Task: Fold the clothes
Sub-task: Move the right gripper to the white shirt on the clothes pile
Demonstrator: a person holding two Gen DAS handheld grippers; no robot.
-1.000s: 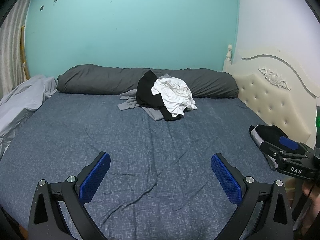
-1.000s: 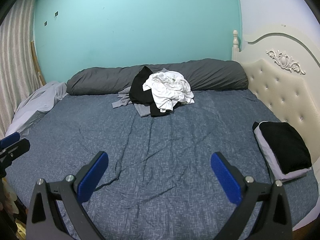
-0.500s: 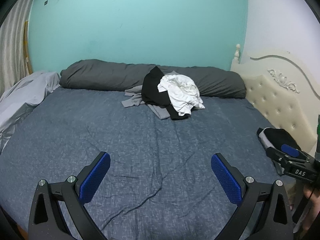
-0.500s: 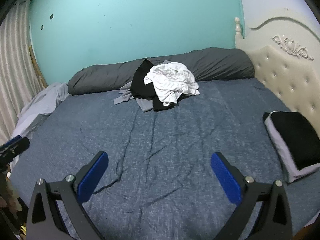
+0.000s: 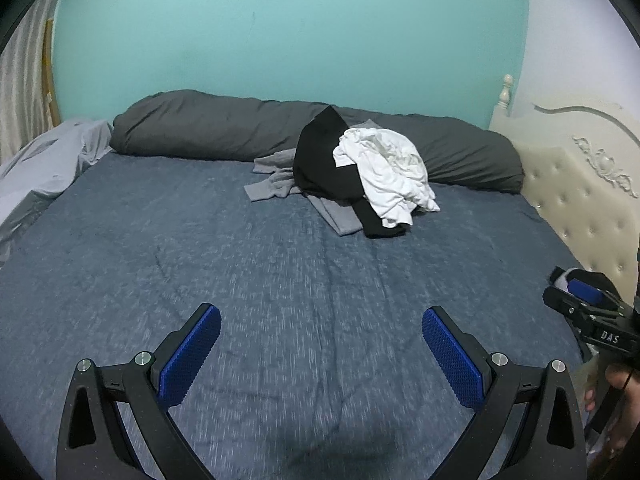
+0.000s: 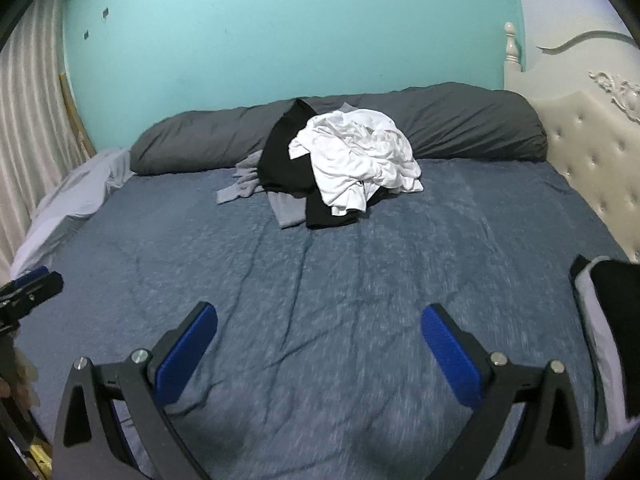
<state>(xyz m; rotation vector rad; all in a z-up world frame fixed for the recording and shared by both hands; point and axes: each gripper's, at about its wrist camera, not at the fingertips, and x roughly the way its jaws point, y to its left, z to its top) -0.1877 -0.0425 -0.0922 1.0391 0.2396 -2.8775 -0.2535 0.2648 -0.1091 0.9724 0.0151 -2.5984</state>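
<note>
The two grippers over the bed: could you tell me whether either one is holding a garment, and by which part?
Neither holds anything. The left gripper and right gripper both stand open over bare bedsheet, well short of the clothes pile.

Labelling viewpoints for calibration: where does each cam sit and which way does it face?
Left wrist: rides the left gripper, facing across the bed toward the clothes pile and teal wall; its own open fingers low, right gripper at right edge.
Right wrist: rides the right gripper, same heading; own open fingers low, left gripper at left edge, folded stack at right.
Shared: bed, clothes pile, grey bolster, headboard.
</note>
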